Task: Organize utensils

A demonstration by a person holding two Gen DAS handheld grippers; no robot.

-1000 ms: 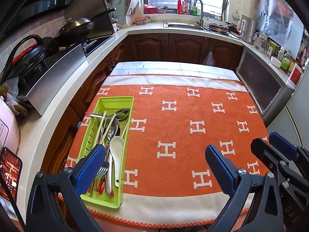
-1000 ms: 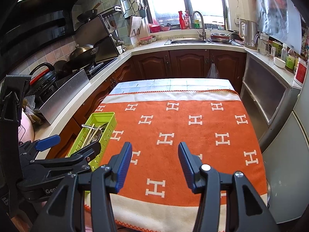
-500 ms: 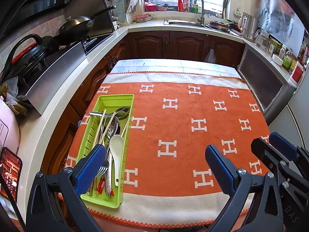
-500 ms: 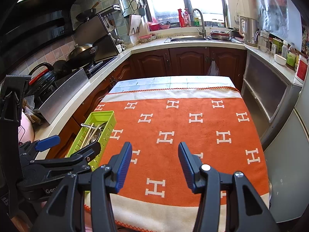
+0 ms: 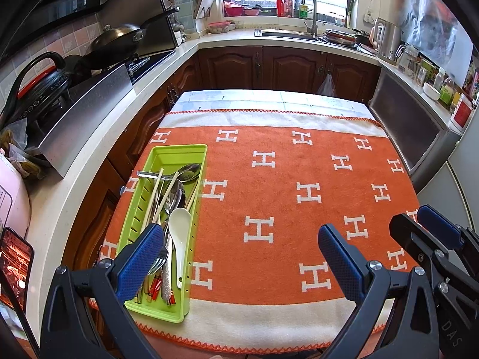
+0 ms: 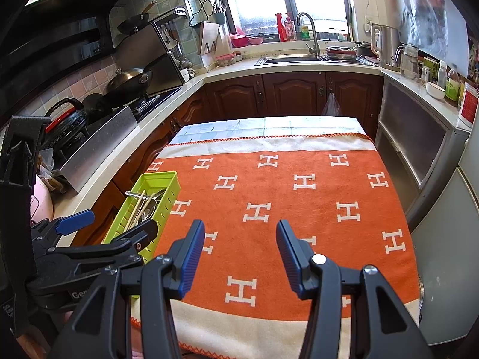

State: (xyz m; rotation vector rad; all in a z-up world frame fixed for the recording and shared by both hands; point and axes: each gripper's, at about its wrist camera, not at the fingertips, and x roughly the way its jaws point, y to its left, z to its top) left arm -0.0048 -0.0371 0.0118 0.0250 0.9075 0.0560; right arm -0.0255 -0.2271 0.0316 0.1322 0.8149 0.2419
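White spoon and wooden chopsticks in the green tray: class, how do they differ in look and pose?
The white spoon is broad, glossy white; the wooden chopsticks are thin, pale tan sticks. The spoon lies along the green tray, bowl pointing away from the camera; the chopsticks cross it at a slant. Both rest in the tray, in neither claw.

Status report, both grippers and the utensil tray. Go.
Left gripper open, empty. Right gripper open, empty, above the orange cloth. Utensils jumbled in the green tray, untouched. Nothing in the way.
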